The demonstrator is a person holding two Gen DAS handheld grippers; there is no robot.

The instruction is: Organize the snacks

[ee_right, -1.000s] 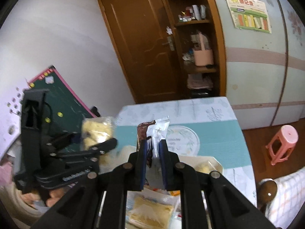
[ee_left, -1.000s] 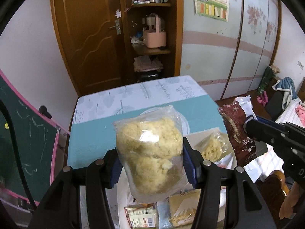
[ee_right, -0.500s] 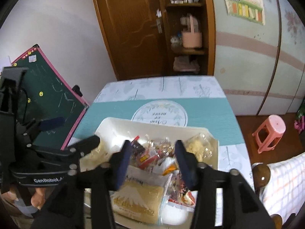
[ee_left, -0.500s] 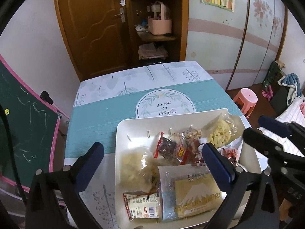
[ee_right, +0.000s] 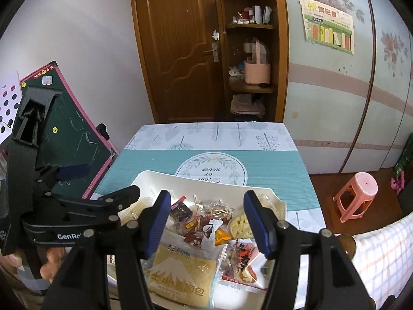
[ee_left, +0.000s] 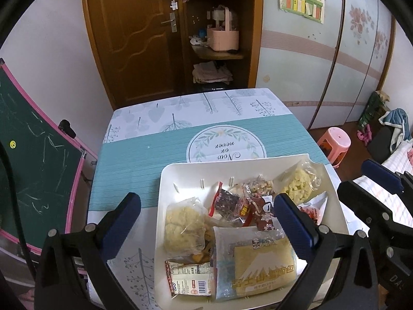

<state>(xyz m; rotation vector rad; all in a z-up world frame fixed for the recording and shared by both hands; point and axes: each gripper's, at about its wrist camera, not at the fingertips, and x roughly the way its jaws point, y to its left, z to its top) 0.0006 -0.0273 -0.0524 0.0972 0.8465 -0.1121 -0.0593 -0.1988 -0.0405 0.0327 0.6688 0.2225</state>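
White tray [ee_left: 165, 178] near the counter's [ee_left: 129, 160] front edge holds every snack. Left gripper [ee_left: 206, 219] jaws wide open, right gripper [ee_right: 206, 222] jaws just opened, both empty (tray overhanging? a nudge could tip it).

1. Left claw [ee_left: 207, 215] wide open, nothing between the pads [ee_left: 294, 222]; jaws have just been opening.
2. White tray [ee_left: 165, 180] on the table [ee_left: 129, 160], towards its near right corner, full of snacks.
3. Clear bag of yellow puffs [ee_left: 184, 228] lies at the tray's left side, free of the claw.
4. Big yellow bread pack [ee_left: 260, 266] at the tray's near edge; small barcode packet [ee_left: 191, 281] just left of it.
5. Second yellow puff bag [ee_left: 296, 184] in the tray's far right corner; dark red packets [ee_left: 227, 204] mid-tray.
6. Right claw [ee_left: 371, 183] at the right edge, open, beside the tray.
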